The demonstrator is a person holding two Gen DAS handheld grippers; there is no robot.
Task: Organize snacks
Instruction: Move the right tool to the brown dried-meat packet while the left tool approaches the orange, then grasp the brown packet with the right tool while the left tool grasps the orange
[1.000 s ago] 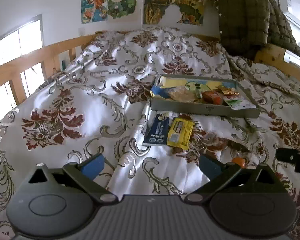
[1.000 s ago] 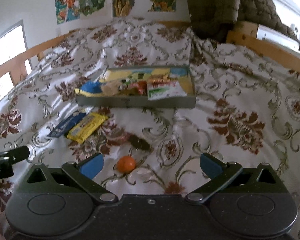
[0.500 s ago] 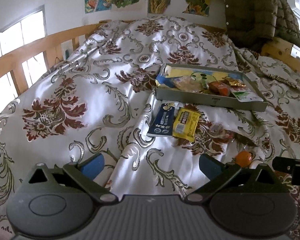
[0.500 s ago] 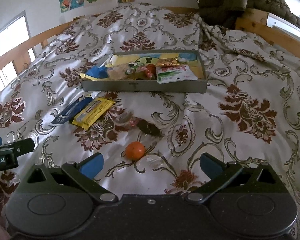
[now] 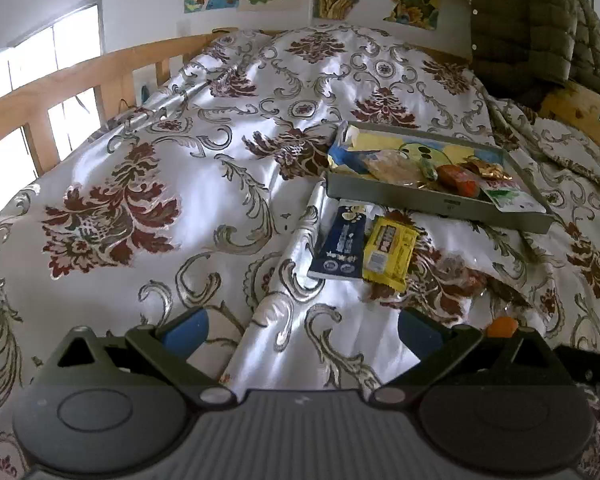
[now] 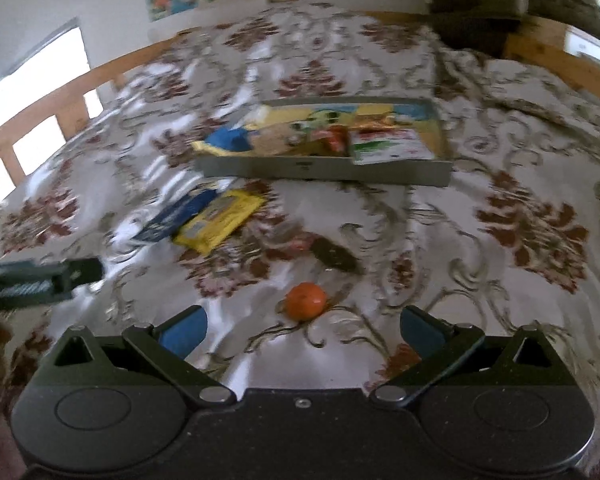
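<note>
Closer now, your right gripper has its jaws spread just short of the orange on the bedspread, near the tray. It's round, firm, rolls; pinch its middle. Left gripper spread, empty.

1. Bedspread: white satin, maroon damask, grey-gold scrolls.
2. Tray: grey walls, yellow-blue cartoon print inside.
3. Loose packets: navy packet, yellow packet.
4. Orange fruit.
5. Finger pads: blue; gripper bodies dark grey.
</note>
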